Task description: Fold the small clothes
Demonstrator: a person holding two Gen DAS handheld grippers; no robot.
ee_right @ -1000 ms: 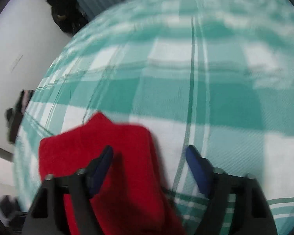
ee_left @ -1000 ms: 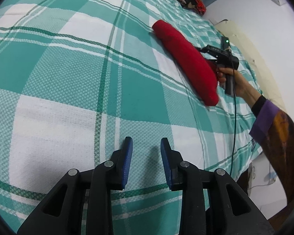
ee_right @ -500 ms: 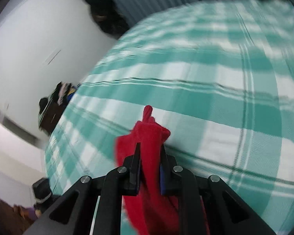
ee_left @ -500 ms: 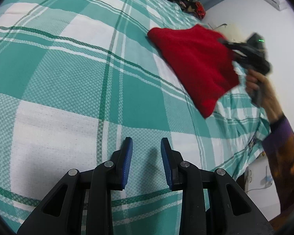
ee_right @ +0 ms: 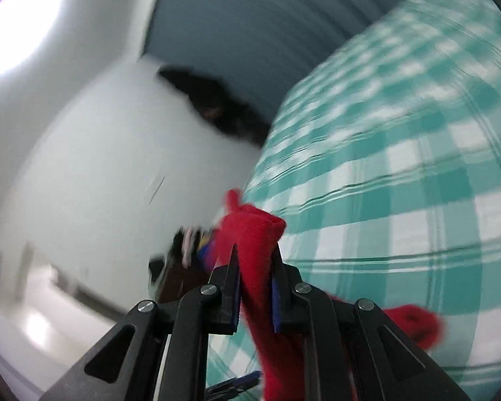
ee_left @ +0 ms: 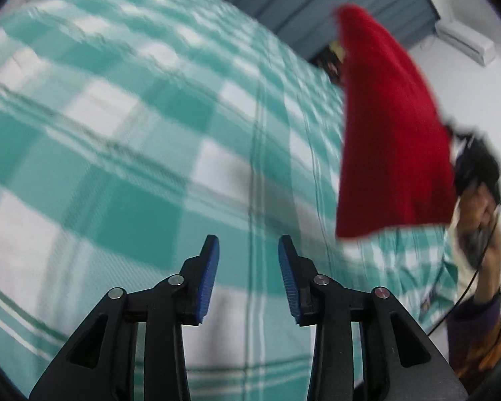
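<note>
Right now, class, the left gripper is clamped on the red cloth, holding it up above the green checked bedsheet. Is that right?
Not quite: the right gripper is clamped on the red cloth, as the right wrist view shows. The left gripper is open, holding nothing. The cloth is indeed held up above the green checked bedsheet.

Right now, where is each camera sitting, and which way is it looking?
Left wrist view: sits on the left gripper, looking along its open blue-padded fingers over the green checked bedspread; it also shows the person's right hand lifting the red garment.
Right wrist view: sits on the right gripper, looking past the bed's edge toward the white wall; its fingers are clamped on the red garment.
Both views share: the red garment and the green checked bedspread.
</note>
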